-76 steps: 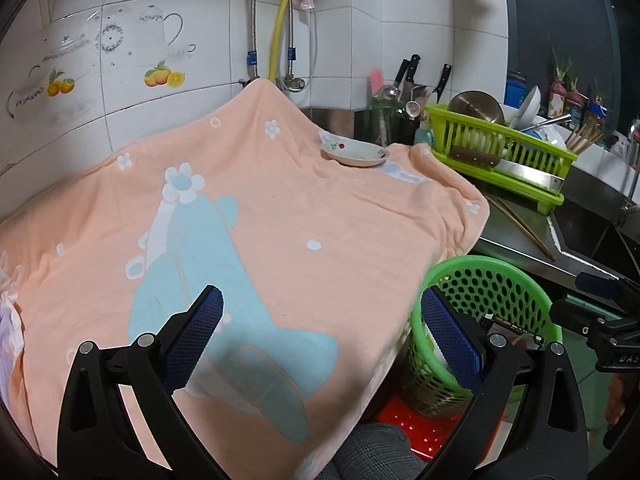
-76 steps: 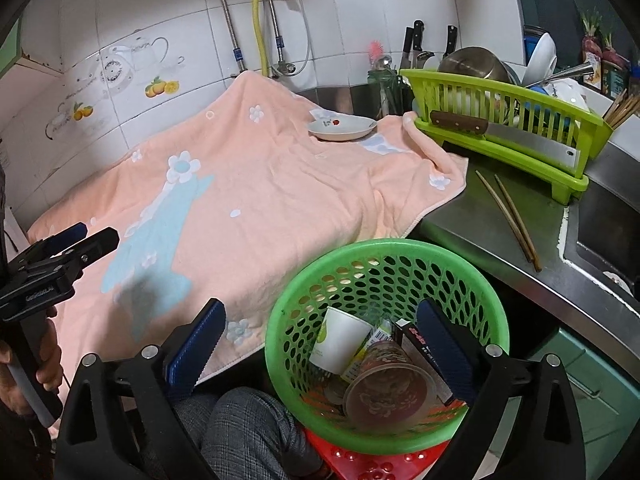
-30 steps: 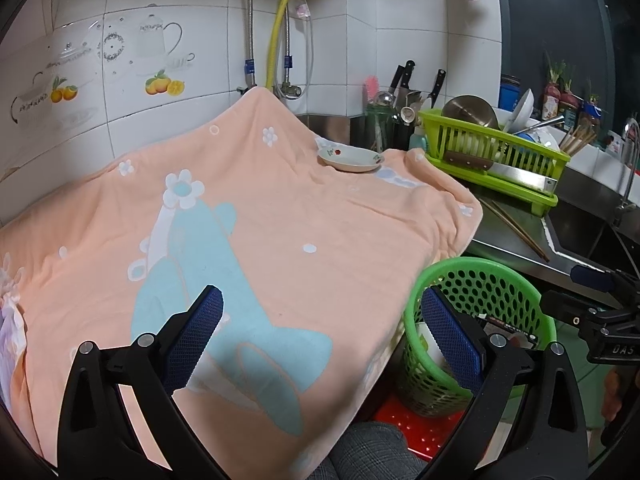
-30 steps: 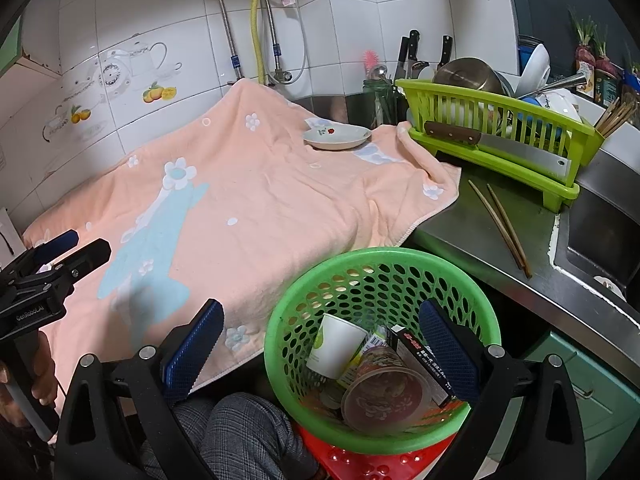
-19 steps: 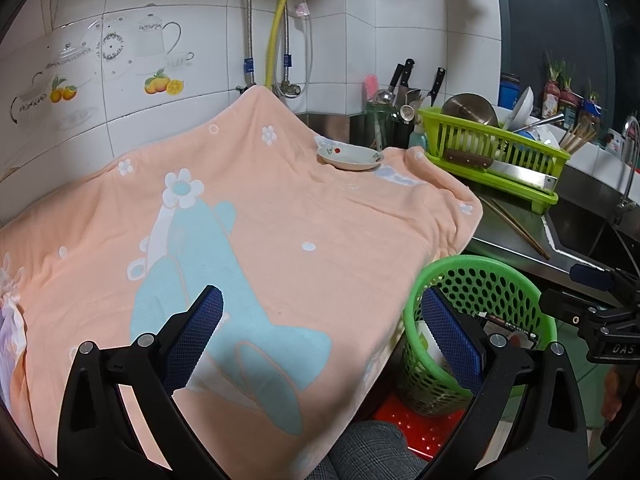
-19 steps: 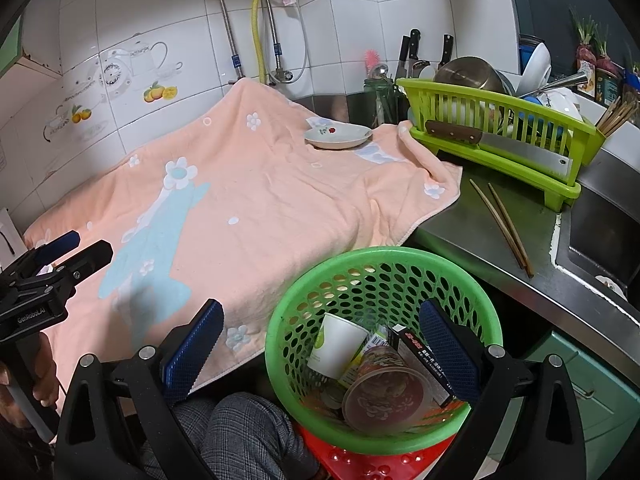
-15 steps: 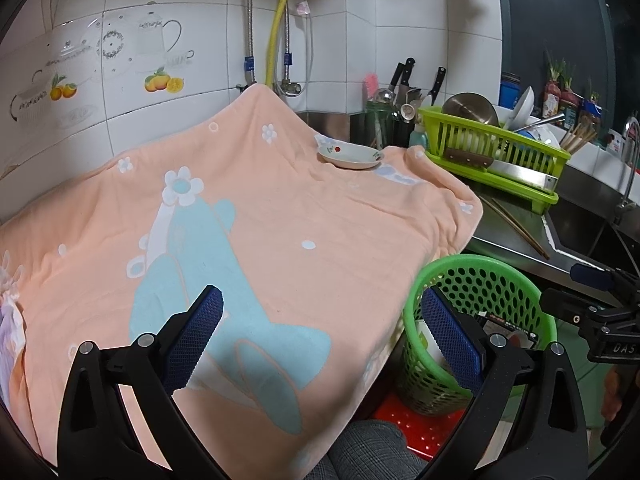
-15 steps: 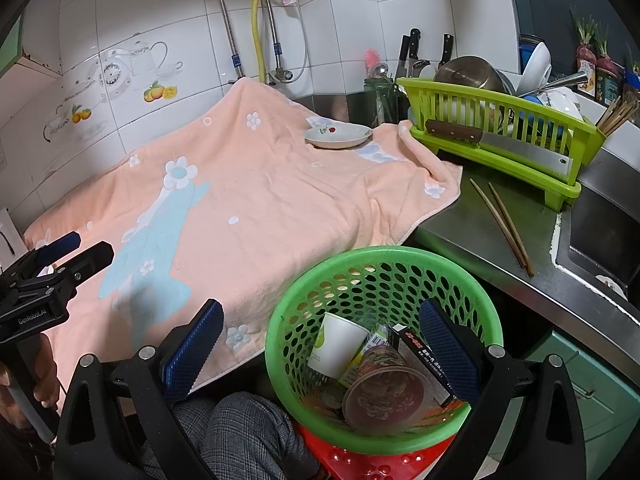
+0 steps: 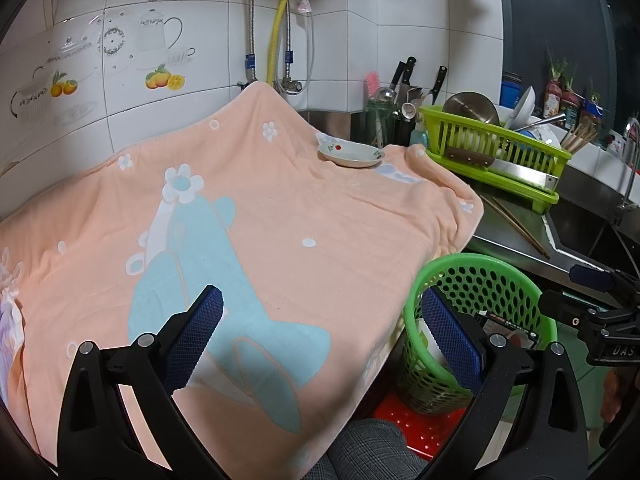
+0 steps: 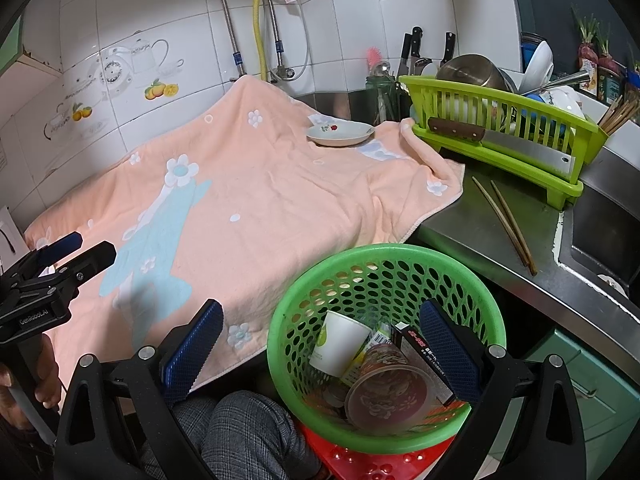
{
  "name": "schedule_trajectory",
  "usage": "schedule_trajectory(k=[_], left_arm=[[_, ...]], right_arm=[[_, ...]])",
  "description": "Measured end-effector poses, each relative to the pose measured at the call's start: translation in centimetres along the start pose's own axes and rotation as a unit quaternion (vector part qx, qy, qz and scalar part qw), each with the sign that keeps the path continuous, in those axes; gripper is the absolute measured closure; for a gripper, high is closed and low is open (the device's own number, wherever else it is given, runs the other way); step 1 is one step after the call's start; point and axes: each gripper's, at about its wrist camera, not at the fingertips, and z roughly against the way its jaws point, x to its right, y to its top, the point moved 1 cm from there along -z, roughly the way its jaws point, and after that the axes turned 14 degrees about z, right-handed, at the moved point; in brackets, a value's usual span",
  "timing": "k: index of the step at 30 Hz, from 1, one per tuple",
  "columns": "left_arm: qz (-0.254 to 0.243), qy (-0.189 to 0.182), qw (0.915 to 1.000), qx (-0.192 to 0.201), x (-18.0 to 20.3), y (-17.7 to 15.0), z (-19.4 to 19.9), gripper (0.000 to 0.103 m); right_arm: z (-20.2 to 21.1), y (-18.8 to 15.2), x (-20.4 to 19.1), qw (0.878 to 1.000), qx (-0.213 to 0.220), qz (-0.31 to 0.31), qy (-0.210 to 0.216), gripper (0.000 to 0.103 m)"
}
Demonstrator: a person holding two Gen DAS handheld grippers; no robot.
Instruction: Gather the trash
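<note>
A green perforated basket (image 10: 352,256) stands on a red stool by the counter's front edge; it also shows in the left wrist view (image 9: 504,268). It holds a white paper cup (image 10: 340,340), a clear plastic cup (image 10: 386,388) and a dark box (image 10: 424,356). My right gripper (image 10: 320,348) is open and empty, just above the basket. My left gripper (image 9: 322,330) is open and empty, above the front of the peach towel (image 9: 248,208).
A small dish (image 9: 351,155) sits on the towel at the back. A green dish rack (image 10: 500,136) with a cleaver stands to the right. Chopsticks (image 10: 506,224) lie on the steel counter beside the sink. Knives stand against the tiled wall.
Both grippers have stayed open and nearly still. The views shifted only slightly since 2.5 s ago.
</note>
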Motion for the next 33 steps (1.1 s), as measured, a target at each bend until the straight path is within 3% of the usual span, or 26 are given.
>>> schedule_trajectory(k=[18,26,33], left_arm=[[0.006,-0.008,0.9999,-0.004,0.0,-0.42,-0.14,0.005],[-0.003,0.014,0.9999,0.006,0.17,-0.45,-0.06,0.005],[0.004,0.012,0.9999,0.003,-0.1,-0.39,-0.03,0.005]], right_arm=[[-0.22,-0.28,-0.22,1.0,-0.002,0.001,0.002,0.008],[-0.28,-0.36,-0.29,1.0,-0.002,0.001,0.004,0.008],[-0.34,-0.44,-0.43,1.0,-0.001,0.001,0.004,0.008]])
